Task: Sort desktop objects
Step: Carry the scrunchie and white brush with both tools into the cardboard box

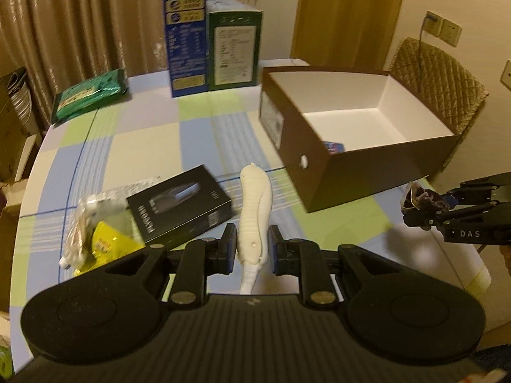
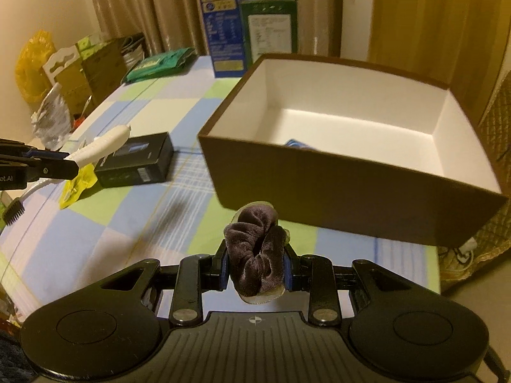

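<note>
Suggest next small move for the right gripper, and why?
Probably carry it forward over the brown box rim, then release. The right gripper is shut on the velvet scrunchie, hanging short of the near wall; the box is open-topped and mostly bare inside.

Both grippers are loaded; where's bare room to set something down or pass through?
Bare cloth lies between the black box and the brown box, and behind, toward the green packet. The brown box floor is mostly bare. Crowded: the yellow packet cluster by the left gripper.
</note>
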A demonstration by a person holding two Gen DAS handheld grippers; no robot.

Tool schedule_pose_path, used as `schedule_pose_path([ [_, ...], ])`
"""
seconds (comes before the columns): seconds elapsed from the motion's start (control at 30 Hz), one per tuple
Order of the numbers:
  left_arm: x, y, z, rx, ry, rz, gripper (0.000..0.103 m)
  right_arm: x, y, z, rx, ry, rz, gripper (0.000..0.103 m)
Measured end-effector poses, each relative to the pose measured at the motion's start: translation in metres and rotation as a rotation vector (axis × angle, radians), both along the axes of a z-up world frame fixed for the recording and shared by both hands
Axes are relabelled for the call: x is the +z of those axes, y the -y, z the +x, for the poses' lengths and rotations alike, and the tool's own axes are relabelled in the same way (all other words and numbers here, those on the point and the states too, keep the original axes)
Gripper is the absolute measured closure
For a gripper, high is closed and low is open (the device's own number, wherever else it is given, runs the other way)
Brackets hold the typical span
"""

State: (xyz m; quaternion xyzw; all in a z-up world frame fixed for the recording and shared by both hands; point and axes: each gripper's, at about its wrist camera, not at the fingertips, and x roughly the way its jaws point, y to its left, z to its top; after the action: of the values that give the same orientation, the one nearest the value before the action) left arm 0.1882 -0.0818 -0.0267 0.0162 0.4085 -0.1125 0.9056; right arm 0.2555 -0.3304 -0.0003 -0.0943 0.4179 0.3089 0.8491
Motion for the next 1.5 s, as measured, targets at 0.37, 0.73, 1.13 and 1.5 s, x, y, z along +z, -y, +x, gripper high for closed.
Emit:
schedule_pose_path([
  [0.37,0.018,0.042,0.015,-0.078,0.044,-0.036,0.087,0.026,0.036,0.019,-0.043,0.027,0.051,0.075],
  [0.73,0.033,0.111,0.077,-0.164,0.088,-0.099,0.087,0.053,0.074,0.085,-0.06,0.103,0.059,0.075],
  [1.13,0.015,0.196,0.177,-0.148,0.009,-0.155,0.087,0.034,0.089,0.18,-0.023,0.08,-0.023,0.075],
  [1.5,-0.041,0.23,0.234,-0.069,-0.15,-0.125,0.087,-0.005,0.091,0.22,0.011,-0.009,-0.1,0.075],
])
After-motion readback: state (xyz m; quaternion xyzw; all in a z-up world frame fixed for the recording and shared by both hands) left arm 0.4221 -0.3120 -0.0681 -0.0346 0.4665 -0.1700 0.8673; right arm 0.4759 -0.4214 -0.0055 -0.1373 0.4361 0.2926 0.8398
